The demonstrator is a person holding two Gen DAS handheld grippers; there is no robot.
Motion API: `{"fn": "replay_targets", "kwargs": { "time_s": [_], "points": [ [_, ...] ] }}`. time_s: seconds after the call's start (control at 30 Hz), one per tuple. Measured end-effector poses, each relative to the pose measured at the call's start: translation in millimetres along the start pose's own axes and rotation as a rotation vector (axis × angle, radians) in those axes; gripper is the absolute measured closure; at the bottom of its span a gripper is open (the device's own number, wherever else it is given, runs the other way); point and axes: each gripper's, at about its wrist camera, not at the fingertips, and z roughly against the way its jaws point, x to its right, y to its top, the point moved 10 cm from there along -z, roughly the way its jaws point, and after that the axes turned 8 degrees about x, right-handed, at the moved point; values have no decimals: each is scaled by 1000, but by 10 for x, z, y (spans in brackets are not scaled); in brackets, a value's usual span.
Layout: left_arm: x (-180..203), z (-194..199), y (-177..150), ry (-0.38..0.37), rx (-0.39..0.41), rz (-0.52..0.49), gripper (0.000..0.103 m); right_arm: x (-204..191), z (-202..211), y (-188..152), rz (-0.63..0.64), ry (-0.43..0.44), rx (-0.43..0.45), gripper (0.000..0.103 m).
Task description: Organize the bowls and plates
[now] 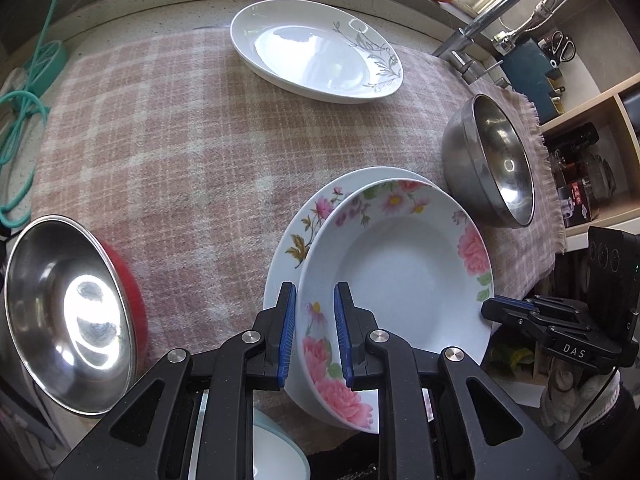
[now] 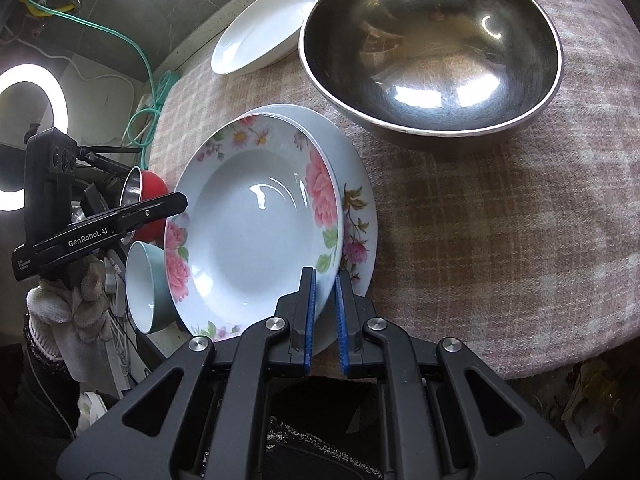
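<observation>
A deep floral plate with pink roses (image 1: 400, 272) (image 2: 256, 224) sits tilted on a flat floral plate (image 1: 296, 236) (image 2: 360, 216) on the pink plaid cloth. My left gripper (image 1: 315, 292) is shut on the deep plate's near rim; it also shows in the right wrist view (image 2: 182, 202) at the plate's left edge. My right gripper (image 2: 325, 278) is shut on the plate's opposite rim and shows in the left wrist view (image 1: 488, 308). A white plate with grey leaf print (image 1: 316, 50) (image 2: 260, 36) lies at the back.
A large steel bowl (image 1: 492, 164) (image 2: 432, 48) stands right of the plates. A steel bowl with a red outside (image 1: 68, 312) (image 2: 140, 196) sits at the cloth's left. A pale blue bowl (image 2: 146, 288) is near the front edge. A faucet (image 1: 504, 12) stands back right.
</observation>
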Motion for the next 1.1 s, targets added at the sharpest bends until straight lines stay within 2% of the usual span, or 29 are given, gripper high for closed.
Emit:
{"fn": "replay_targets", "kwargs": {
  "time_s": [0.33,0.73,1.0,1.07,1.1],
  "points": [
    [-7,-62,-43,11,-17,-5,86,2,-59,-17,4,-15,-6,92],
    [10,-73,-23,15,-25,-9,86,-22,-68,-23,25,-22,-9,85],
    [7,-57,-18,2,-20,2,86,0,-23,-13,35,-33,-2,85],
    [2,-35,-7,0,-14,3,86,-8,-2,-3,39,-36,4,83],
    [3,-22,7,0,-10,4,86,-8,11,5,42,-39,8,79]
  ]
}}
